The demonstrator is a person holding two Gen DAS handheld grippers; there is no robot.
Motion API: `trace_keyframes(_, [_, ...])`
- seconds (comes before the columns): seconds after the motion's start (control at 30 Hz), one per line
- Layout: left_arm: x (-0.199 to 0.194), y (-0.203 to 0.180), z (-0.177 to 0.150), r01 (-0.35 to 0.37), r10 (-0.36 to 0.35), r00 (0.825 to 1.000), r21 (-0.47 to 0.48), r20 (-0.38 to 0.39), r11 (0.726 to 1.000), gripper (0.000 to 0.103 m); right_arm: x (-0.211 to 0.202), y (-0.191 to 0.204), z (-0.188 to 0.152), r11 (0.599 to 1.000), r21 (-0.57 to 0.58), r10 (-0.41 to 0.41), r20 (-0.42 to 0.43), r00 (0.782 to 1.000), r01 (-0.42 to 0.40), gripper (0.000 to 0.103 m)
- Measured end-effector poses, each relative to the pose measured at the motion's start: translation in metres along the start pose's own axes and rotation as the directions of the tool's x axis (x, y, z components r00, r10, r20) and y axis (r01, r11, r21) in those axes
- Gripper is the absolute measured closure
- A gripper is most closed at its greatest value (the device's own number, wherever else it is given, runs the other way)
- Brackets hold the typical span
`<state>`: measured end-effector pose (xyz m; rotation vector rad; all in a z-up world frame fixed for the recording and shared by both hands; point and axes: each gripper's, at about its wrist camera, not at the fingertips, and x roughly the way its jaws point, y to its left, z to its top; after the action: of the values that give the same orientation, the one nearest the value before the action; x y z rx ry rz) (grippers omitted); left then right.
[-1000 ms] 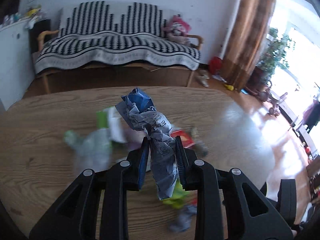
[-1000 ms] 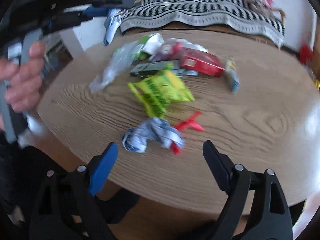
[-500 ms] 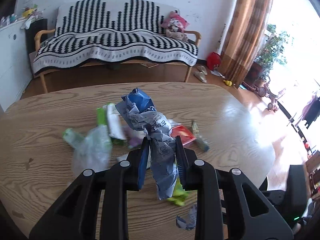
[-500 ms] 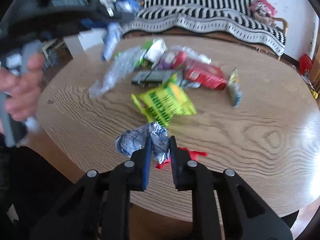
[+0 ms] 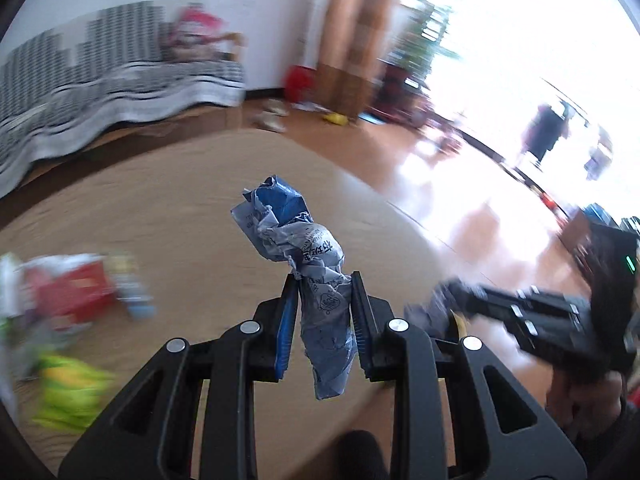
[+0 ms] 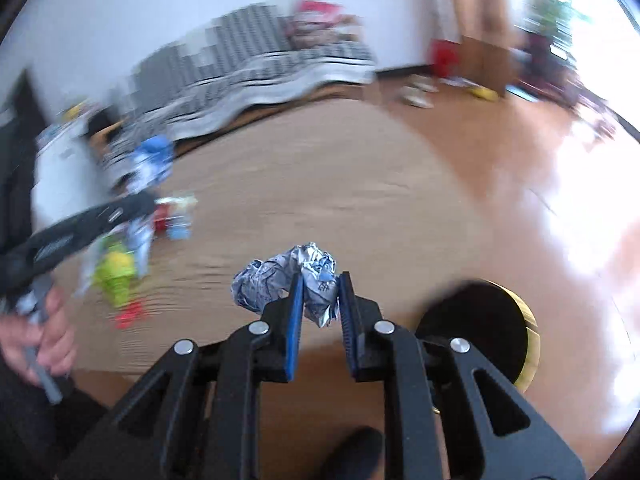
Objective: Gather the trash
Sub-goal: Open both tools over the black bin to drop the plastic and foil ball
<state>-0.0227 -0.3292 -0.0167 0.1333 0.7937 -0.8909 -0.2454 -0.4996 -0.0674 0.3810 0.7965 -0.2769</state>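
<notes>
My left gripper [image 5: 324,280] is shut on a crumpled blue-and-white wrapper [image 5: 304,240], held above the wooden table [image 5: 180,208]. My right gripper [image 6: 320,280] is shut on a crumpled silvery-white wrapper ball [image 6: 276,276], held over the table's near edge. In the right wrist view the left gripper [image 6: 80,228] shows blurred at the left, gripped by a hand [image 6: 40,340], its wrapper [image 6: 154,156] sticking up. In the left wrist view the right gripper [image 5: 460,304] shows blurred at the right. More trash lies on the table: a yellow-green packet [image 6: 114,276], a red scrap [image 6: 130,314], a red box [image 5: 68,296].
A round black thing with a yellow rim [image 6: 480,328] sits low beside the table edge, just right of my right gripper. A striped sofa [image 5: 100,80] stands behind the table. Shiny wooden floor [image 5: 460,200] and a bright window lie to the right.
My right gripper shut on the silvery wrapper ball and lifted it off the table. Both grippers have swung to the right, so the trash pile now sits at the left. The left grip is unchanged.
</notes>
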Motion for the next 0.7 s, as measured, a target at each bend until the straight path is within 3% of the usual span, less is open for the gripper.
trace_keyframes(0.1, [0.045,-0.066,-0.015,0.111,-0.104,0.992,0.101,-0.067,0.989,0.078,0.001,-0.059,-0.012,0.989,0.105,-0.099,-0.037,0.994,0.102,0.085])
trace_keyframes(0.3, [0.117,-0.143,-0.052,0.233,-0.192,0.959,0.189,-0.210,0.954,0.078,0.012,-0.120,-0.034,0.957,0.194,-0.195,-0.130,0.972,0.218,0.085])
trace_keyframes(0.5, [0.159,-0.173,-0.069,0.265,-0.203,0.939,0.209,-0.276,0.941,0.078,0.021,-0.138,-0.041,0.942,0.229,-0.211,-0.168,0.963,0.246,0.085])
trace_keyframes(0.7, [0.175,-0.182,-0.067,0.255,-0.195,0.943,0.208,-0.268,0.944,0.075,0.016,-0.145,-0.046,0.931,0.252,-0.230,-0.160,0.960,0.265,0.085])
